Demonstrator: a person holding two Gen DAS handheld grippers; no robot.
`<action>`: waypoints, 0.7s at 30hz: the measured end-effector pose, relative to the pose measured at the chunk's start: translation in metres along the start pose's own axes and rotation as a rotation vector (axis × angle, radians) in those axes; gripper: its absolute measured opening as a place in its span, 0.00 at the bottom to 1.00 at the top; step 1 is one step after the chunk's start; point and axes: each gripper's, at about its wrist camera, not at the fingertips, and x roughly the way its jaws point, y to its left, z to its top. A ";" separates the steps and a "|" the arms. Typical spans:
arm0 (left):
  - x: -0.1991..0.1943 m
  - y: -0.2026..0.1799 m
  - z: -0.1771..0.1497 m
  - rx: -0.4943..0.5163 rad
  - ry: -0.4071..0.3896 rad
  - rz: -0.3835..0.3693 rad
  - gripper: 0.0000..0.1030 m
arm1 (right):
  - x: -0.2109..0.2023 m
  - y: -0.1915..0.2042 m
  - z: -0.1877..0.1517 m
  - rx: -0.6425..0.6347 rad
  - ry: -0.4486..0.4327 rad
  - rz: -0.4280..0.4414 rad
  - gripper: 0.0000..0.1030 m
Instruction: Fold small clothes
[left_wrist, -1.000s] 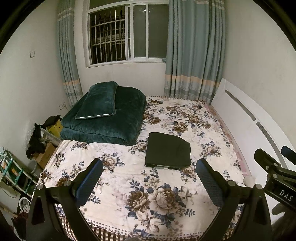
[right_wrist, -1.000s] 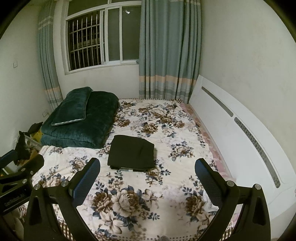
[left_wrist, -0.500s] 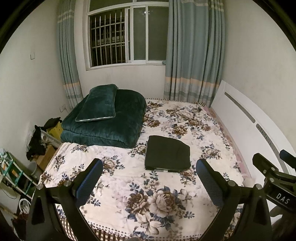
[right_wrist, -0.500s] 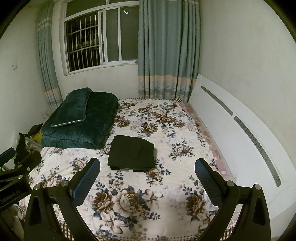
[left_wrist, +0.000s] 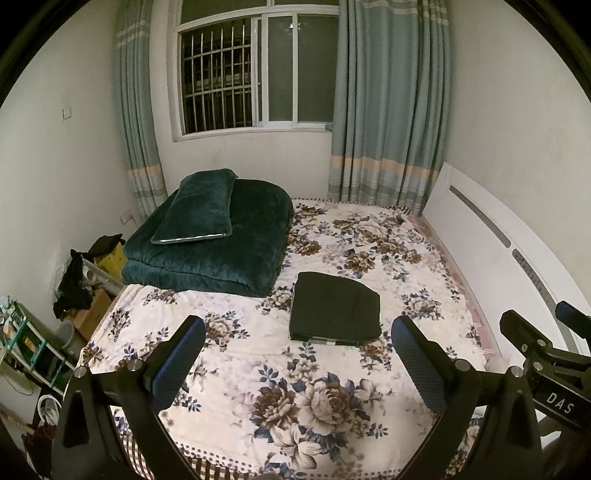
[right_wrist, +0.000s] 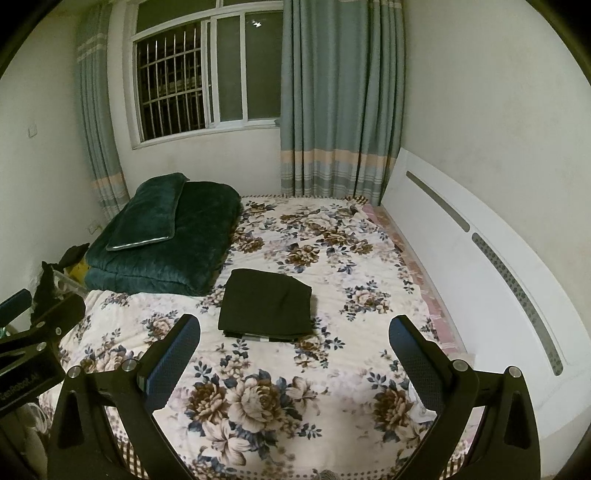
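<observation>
Left wrist view: the left claw (left_wrist: 298, 363) is spread wide and holds nothing, raised above the near part of the bed (left_wrist: 236, 373). The folded dark garment (left_wrist: 335, 308) lies flat on the floral cover, ahead of the claw and slightly toward its right finger, well apart from both fingers. A folded green quilt (left_wrist: 218, 251) sits farther ahead to the left.

Right wrist view: the right claw (right_wrist: 294, 363) is likewise spread wide and empty. The folded dark garment (right_wrist: 266, 304) lies ahead, nearer the left finger, not touching it. The white headboard (right_wrist: 480, 258) runs along the right.
</observation>
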 end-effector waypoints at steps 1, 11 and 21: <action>0.000 0.000 0.000 0.002 -0.002 0.000 1.00 | -0.001 0.001 0.001 0.000 0.000 0.001 1.00; 0.000 0.001 -0.001 0.000 -0.001 0.001 1.00 | -0.001 0.007 0.003 -0.004 0.002 0.005 1.00; -0.001 0.002 -0.002 -0.004 -0.005 0.003 1.00 | -0.004 0.010 0.003 0.000 0.001 0.005 1.00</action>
